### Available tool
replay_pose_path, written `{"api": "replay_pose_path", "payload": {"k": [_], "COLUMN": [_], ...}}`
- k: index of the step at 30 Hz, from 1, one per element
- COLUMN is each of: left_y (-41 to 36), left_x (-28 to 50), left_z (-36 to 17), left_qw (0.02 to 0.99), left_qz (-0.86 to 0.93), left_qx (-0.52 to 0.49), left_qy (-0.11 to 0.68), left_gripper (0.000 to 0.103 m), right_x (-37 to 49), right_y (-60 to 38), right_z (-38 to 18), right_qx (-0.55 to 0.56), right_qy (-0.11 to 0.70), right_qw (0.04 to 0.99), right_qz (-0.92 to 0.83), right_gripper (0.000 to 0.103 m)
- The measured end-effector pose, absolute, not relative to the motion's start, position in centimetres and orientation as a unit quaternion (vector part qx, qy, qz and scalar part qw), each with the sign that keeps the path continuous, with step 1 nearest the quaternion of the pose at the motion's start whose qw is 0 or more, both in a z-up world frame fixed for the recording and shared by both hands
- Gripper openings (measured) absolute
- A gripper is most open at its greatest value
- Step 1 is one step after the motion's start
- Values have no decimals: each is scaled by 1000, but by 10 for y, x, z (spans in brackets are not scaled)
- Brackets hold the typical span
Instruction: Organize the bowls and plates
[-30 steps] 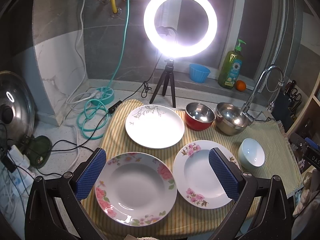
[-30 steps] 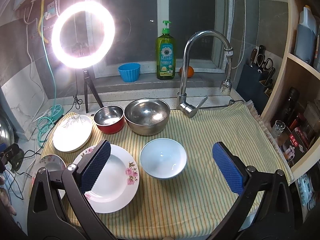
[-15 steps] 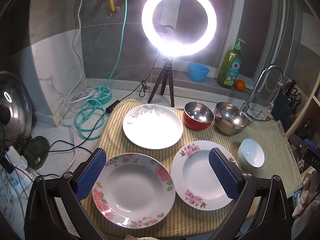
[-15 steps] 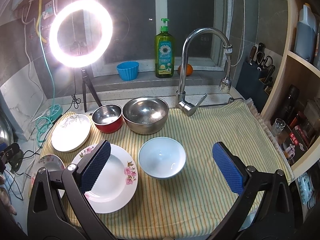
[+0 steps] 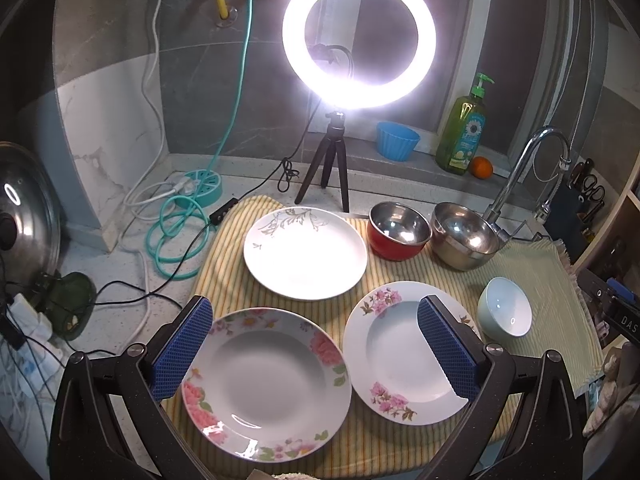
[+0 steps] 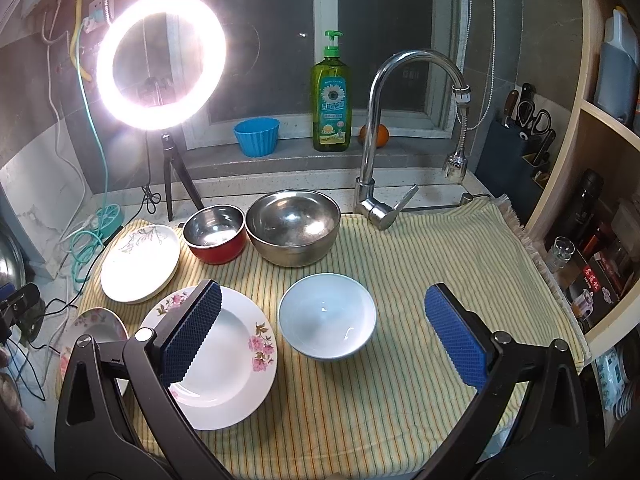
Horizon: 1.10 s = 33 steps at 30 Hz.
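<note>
On a striped yellow cloth point(image 5: 360, 440) lie a deep plate with big pink flowers point(image 5: 266, 384), a deep plate with small pink flowers point(image 5: 400, 356), a flat plate with a leaf print point(image 5: 305, 252), a red steel bowl point(image 5: 398, 230), a larger steel bowl point(image 5: 464, 236) and a pale blue bowl point(image 5: 505, 306). My left gripper point(image 5: 316, 340) is open and empty above the two flowered plates. My right gripper point(image 6: 324, 332) is open and empty, hovering over the pale blue bowl point(image 6: 327, 316). The small-flower plate point(image 6: 232, 356) lies at its left.
A lit ring light on a tripod point(image 5: 358, 36) stands behind the cloth. A tap point(image 6: 384, 132), a soap bottle point(image 6: 331, 100), a blue cup point(image 6: 256, 136) and an orange point(image 6: 380, 134) are at the back. Cables and a teal hose point(image 5: 176, 232) lie left. Shelves point(image 6: 592, 200) stand right.
Both views have shifted slightly: the left gripper drifted a little left, the right gripper a little forward towards the pale blue bowl. Both stay open. No dish has moved.
</note>
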<state>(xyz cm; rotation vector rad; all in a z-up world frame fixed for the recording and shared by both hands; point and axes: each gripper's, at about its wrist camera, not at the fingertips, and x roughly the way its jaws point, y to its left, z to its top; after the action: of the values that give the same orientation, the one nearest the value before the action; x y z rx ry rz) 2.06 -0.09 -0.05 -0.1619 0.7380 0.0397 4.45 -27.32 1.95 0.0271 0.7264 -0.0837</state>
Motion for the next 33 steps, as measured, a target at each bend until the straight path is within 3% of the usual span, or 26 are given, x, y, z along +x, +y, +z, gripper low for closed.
{"api": "replay_pose_path", "payload": {"k": [13, 16, 21, 23, 26, 30, 33], "left_y": [-6, -8, -12, -14, -17, -19, -21], "left_x": [41, 50, 69, 76, 87, 103, 113], "left_z": [-22, -32, -53, -61, -72, -87, -95], "left_qw": [911, 903, 882, 874, 861, 841, 831], "left_qz": [-18, -37, -69, -83, -102, -120, -126], "left_qx": [-92, -93, -107, -112, -115, -134, -137], "left_qy": [402, 418, 453, 466, 485, 511, 524], "left_gripper": [101, 89, 72, 60, 54, 50, 42], "right_x": [51, 48, 48, 50, 55, 58, 62], "right_y": [-296, -302, -313, -316, -315, -310, -304], "right_z": [-16, -28, -52, -66, -84, -107, -119], "right_qx": [50, 64, 103, 128, 147, 181, 192], "right_qy": [411, 424, 462, 484, 508, 536, 549], "right_qw": [910, 903, 880, 865, 847, 820, 808], "right_qz": [-9, 1, 24, 40, 54, 85, 97], "right_gripper": [103, 100, 84, 74, 62, 61, 56]}}
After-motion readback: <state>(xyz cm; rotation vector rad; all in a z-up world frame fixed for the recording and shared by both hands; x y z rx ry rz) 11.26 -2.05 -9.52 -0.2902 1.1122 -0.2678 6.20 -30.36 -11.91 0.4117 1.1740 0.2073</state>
